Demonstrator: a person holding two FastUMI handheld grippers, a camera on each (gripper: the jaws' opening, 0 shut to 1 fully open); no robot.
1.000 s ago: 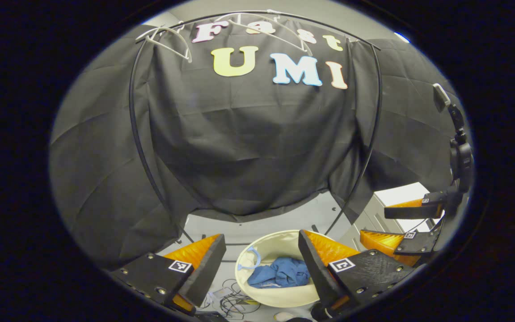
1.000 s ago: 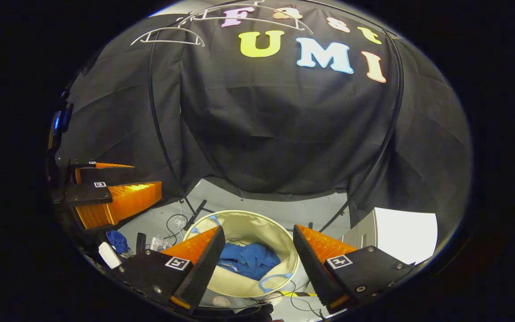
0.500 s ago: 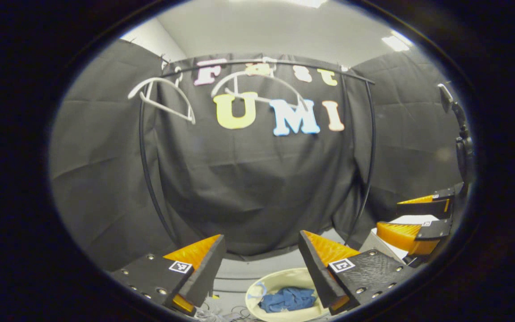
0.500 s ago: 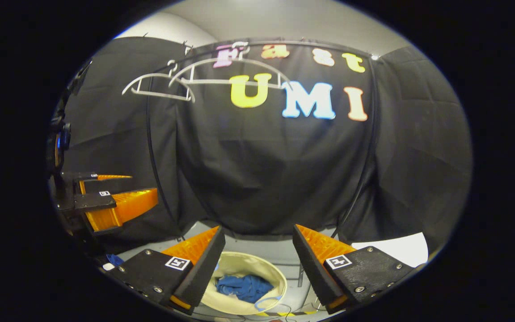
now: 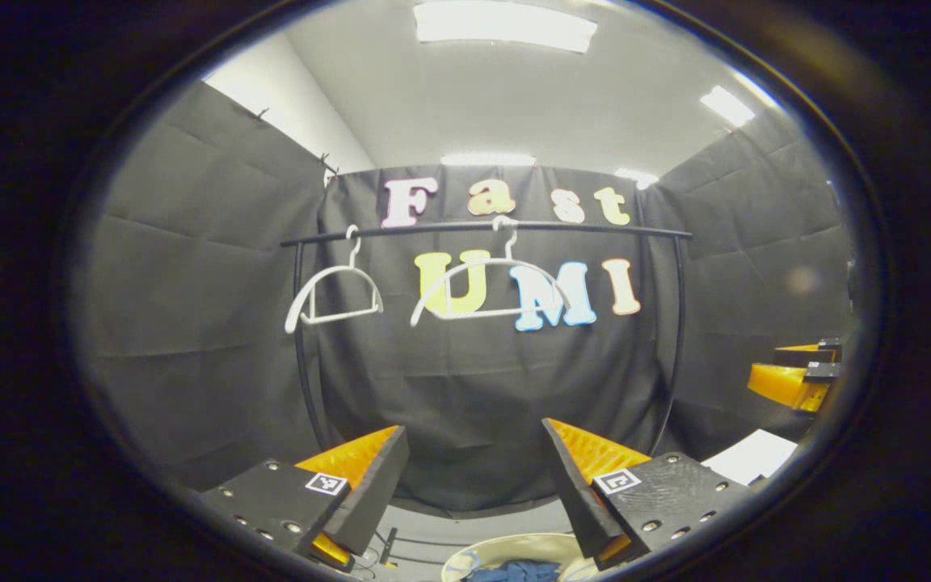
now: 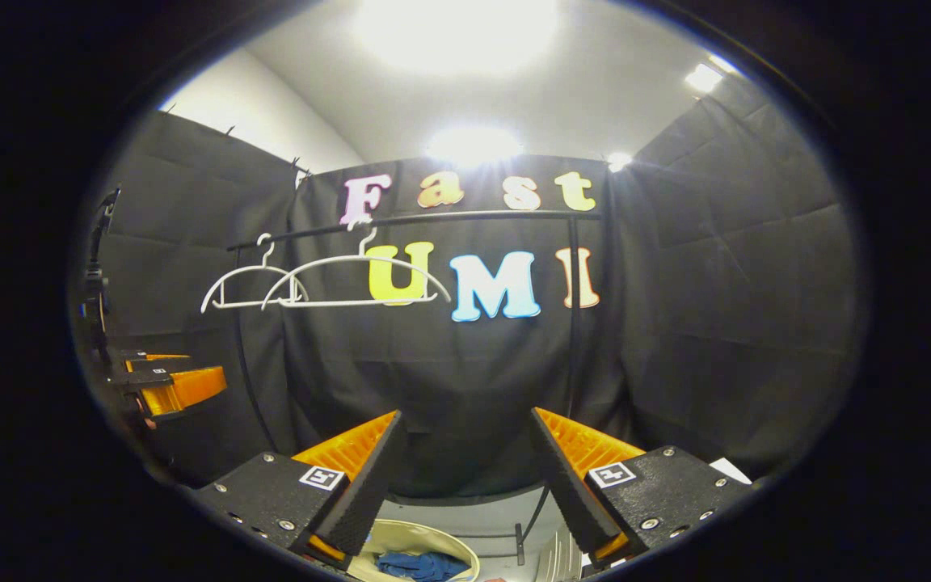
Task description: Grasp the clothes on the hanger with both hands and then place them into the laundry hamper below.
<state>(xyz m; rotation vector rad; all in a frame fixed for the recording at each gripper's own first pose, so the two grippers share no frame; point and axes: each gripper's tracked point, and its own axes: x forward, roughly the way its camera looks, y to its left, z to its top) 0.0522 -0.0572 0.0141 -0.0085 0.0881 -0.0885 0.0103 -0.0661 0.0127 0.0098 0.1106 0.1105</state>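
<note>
Nearest the lens in the left gripper view, the left gripper (image 5: 475,473) stood with its jaws wide apart and nothing between them; in the right gripper view, the right gripper (image 6: 465,465) was likewise wide and empty. Just beyond and below the fingers lay the laundry hamper (image 5: 488,551), a pale round tub on the floor, with the blue clothes (image 5: 514,572) already inside it; the same hamper (image 6: 415,540) and blue heap (image 6: 415,563) appeared at the lower edge of the right gripper view. Compared with one second earlier, when both cameras looked down into the hamper and the garment sat well inside each picture, both views had tilted upward: the hamper had slid to the bottom edge and the ceiling lights had come into sight. Farther off, the black rail (image 5: 486,229) carried two white hangers (image 5: 333,293), (image 5: 491,284), both bare; they also hung on the rail (image 6: 413,218) in the right gripper view. At the side of each view the other gripper showed, farther off, at the right edge (image 5: 793,378) and the left edge (image 6: 162,384). Judged from bare hangers, a filled hamper and empty raised grippers, the placing step appeared complete, with withdrawal under way.
</note>
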